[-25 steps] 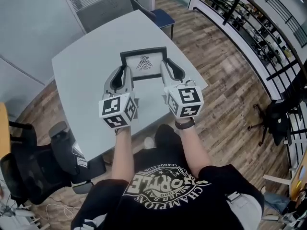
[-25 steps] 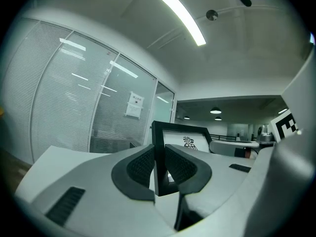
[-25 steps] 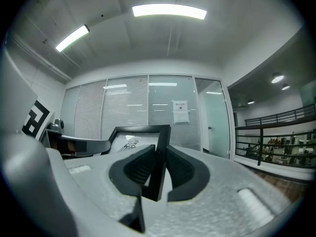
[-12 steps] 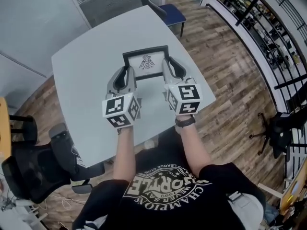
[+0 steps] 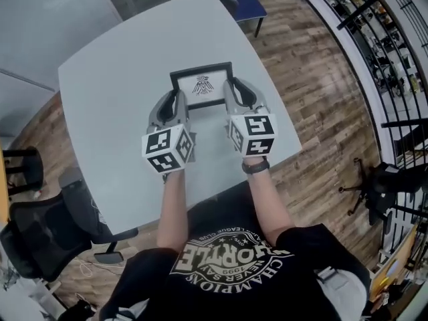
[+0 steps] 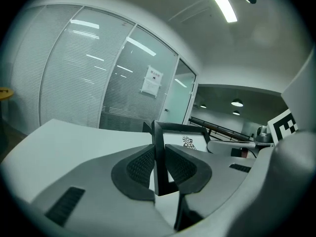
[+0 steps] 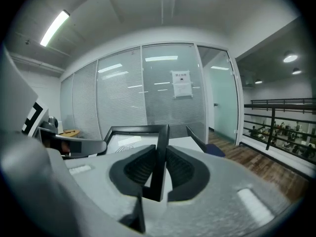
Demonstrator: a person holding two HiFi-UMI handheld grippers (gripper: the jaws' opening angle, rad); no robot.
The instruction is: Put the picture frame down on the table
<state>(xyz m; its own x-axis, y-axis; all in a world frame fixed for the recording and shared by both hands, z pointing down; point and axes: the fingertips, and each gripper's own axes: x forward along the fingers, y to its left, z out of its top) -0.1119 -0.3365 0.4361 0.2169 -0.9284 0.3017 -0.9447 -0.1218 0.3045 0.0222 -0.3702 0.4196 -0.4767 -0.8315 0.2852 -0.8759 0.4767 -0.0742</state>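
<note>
**Both tongs clamped on the picture frame, one on each side**

Left tongs (image 6: 159,168) are shut tight on the left edge of the picture frame (image 5: 202,85). In the left gripper view the two dark ribbed pads press on the thin black bar from both sides. Right tongs (image 7: 158,169) are doing the same on the frame's right edge, with the bar pinched between the pads. So the frame hangs between the two, out in front of the person and over the near-right part of the grey tabletop (image 5: 114,92). It's a black frame around a white sheet with a small dark emblem at the top. I honestly can't tell whether its lower edge touches the tabletop or sits just above it.

Further back, each tool carries its marker cube, left (image 5: 167,149) and right (image 5: 253,134), with bare forearms behind them and a dark watch (image 5: 256,166) on the right wrist.

Around the tabletop there's a blue chair (image 5: 241,5) at the far side and a black office chair (image 5: 40,239) at the near left. Wood flooring (image 5: 321,112) runs out to a black railing (image 5: 381,39) on the right. A glass wall with blinds stands behind, with a paper notice (image 7: 181,84) stuck on it.
</note>
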